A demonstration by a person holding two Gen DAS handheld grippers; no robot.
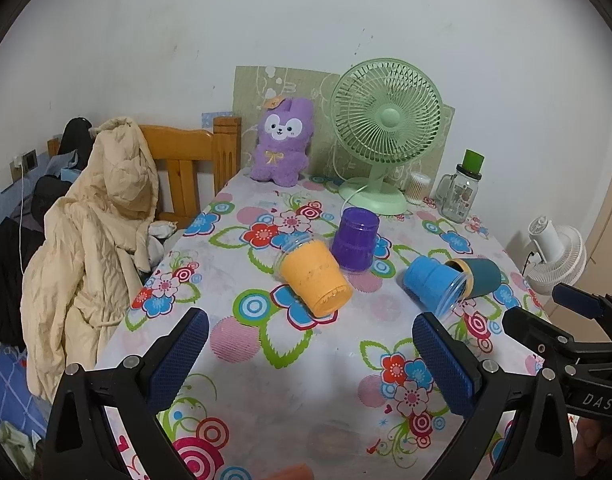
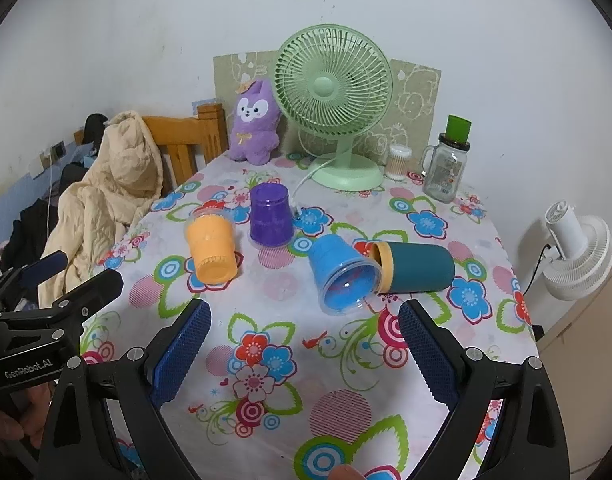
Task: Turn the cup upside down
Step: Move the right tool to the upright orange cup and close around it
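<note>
Several cups are on the flowered tablecloth point(image 1: 306, 360). A purple cup point(image 1: 355, 239) point(image 2: 271, 215) stands upside down. An orange cup point(image 1: 316, 278) point(image 2: 212, 248) lies on its side. A blue cup point(image 1: 436, 283) point(image 2: 342, 274) lies on its side, mouth toward me, against a teal cup with a yellow rim point(image 1: 480, 277) point(image 2: 416, 266), also on its side. My left gripper point(image 1: 310, 354) is open and empty, above the table short of the orange cup. My right gripper point(image 2: 304, 346) is open and empty, short of the blue cup.
A green desk fan point(image 1: 386, 128) point(image 2: 333, 92), a purple plush toy point(image 1: 282, 140), a cotton swab box point(image 2: 399, 162) and a glass jar with a green lid point(image 1: 462, 188) point(image 2: 446, 164) stand at the back. A chair with a beige coat point(image 1: 94, 232) is left. A white fan point(image 2: 578, 248) stands right.
</note>
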